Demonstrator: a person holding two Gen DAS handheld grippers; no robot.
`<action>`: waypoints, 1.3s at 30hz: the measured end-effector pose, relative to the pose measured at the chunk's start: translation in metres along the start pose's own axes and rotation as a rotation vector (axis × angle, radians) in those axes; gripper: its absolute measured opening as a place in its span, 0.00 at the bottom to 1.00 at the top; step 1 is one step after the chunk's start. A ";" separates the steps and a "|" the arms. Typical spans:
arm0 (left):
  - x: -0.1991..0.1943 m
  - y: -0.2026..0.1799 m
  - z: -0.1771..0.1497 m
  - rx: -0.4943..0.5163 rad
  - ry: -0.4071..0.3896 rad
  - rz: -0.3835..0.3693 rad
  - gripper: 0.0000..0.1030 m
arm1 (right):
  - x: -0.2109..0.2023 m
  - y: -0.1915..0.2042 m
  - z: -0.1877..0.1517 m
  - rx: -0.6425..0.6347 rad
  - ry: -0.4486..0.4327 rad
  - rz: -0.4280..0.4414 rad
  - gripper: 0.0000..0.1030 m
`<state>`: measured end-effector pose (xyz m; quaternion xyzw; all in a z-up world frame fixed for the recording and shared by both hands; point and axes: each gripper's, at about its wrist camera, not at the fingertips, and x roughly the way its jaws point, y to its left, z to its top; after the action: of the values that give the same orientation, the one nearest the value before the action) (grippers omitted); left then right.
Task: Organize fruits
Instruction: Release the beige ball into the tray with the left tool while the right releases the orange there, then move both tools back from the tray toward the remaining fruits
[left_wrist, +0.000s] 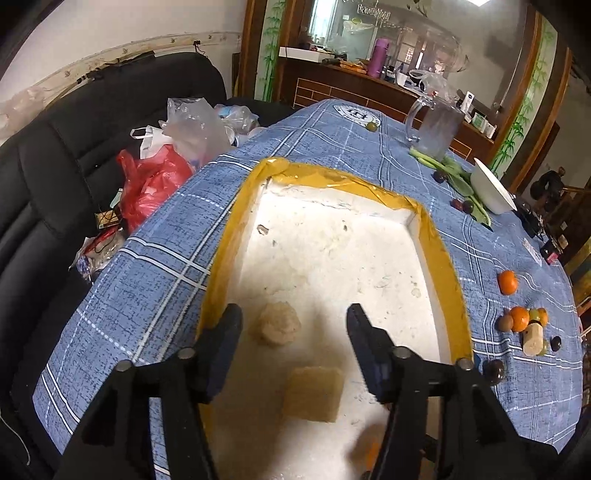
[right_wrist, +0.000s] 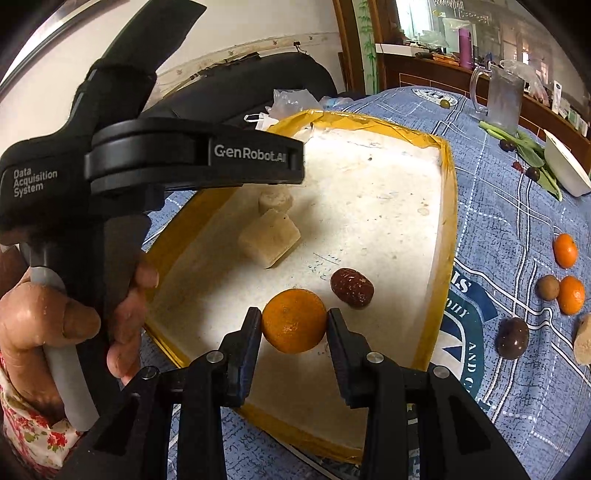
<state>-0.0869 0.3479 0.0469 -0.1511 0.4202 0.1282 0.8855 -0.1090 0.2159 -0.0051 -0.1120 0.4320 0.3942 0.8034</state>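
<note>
A white foam tray with a yellow taped rim (left_wrist: 436, 254) (right_wrist: 448, 206) lies on the blue checked tablecloth. My right gripper (right_wrist: 294, 320) is shut on an orange mandarin (right_wrist: 294, 320) just above the tray's near part. A dark red date (right_wrist: 351, 288) lies in the tray beside it. Two pale food chunks (left_wrist: 314, 393) (right_wrist: 269, 236) lie in the tray. My left gripper (left_wrist: 294, 317) is open and empty over the tray, with a round pale chunk (left_wrist: 275, 325) between its fingers. More mandarins (left_wrist: 507, 281) (right_wrist: 565, 250), a kiwi (right_wrist: 547, 287) and a passion fruit (right_wrist: 511, 338) lie on the cloth to the right.
A clear jug (left_wrist: 437, 127), green vegetables (left_wrist: 461, 181), dark plums and a white bowl (left_wrist: 493, 188) stand at the far right. Plastic bags (left_wrist: 159, 177) lie on a black sofa to the left. A wooden counter is behind the table.
</note>
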 end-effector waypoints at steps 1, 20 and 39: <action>-0.001 -0.002 -0.001 0.005 -0.001 0.001 0.60 | -0.002 0.000 0.000 0.001 -0.009 0.001 0.40; -0.085 -0.056 -0.031 0.119 -0.218 0.096 0.74 | -0.060 -0.014 -0.020 -0.004 -0.130 -0.055 0.51; -0.167 -0.125 -0.061 0.261 -0.351 0.031 0.74 | -0.181 -0.083 -0.062 0.192 -0.316 -0.212 0.51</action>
<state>-0.1880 0.1930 0.1616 -0.0040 0.2751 0.1107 0.9550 -0.1436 0.0310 0.0860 -0.0164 0.3220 0.2769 0.9052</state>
